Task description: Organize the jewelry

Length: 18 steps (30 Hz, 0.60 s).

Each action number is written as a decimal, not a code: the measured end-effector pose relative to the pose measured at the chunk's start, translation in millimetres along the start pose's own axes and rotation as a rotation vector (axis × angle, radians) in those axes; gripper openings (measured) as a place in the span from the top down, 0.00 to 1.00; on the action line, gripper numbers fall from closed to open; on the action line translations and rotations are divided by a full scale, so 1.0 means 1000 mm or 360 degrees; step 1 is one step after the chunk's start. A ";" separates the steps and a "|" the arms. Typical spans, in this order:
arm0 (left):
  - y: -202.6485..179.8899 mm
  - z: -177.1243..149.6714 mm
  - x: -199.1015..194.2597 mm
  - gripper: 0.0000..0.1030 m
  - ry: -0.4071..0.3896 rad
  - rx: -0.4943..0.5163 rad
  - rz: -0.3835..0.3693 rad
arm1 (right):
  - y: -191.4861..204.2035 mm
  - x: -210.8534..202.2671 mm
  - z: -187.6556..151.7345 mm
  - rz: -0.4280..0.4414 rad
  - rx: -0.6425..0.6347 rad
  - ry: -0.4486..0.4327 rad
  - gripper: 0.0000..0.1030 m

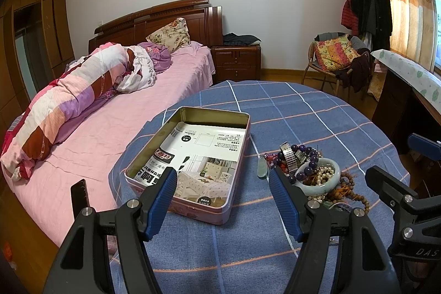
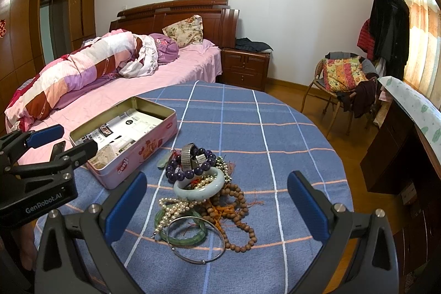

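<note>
A pile of jewelry lies on the blue checked tablecloth: a pale jade bangle, purple beads, a metal watch band, pearls, wooden beads, a green bangle and a thin silver bangle. It also shows in the left wrist view. An open pink tin box lined with printed paper stands left of the pile and also shows in the right wrist view. My left gripper is open and empty over the box's near right corner. My right gripper is open and empty, straddling the pile.
The table is round with its edge near a pink bed at left. A desk stands at right. A chair with a cushion and clothes stands behind.
</note>
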<state>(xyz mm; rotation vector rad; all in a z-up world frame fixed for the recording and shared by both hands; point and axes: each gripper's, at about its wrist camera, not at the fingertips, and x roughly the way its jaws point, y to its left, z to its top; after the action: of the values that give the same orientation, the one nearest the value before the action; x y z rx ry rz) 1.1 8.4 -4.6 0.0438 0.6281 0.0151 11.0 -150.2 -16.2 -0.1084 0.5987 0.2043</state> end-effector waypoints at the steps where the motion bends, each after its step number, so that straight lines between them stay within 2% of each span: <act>1: -0.001 0.000 0.000 0.33 0.0000 -0.0001 0.0000 | -0.001 0.000 0.001 -0.0001 -0.0001 0.0003 0.00; 18: -0.004 -0.004 0.011 0.33 0.0041 0.0016 0.0007 | 0.001 0.009 -0.014 0.0007 0.0014 0.0044 0.00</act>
<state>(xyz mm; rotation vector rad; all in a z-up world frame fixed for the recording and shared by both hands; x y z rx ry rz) 7.6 5.3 -14.9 0.0548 0.6538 0.0169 10.1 -149.8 -32.6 -0.1016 0.6270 0.2047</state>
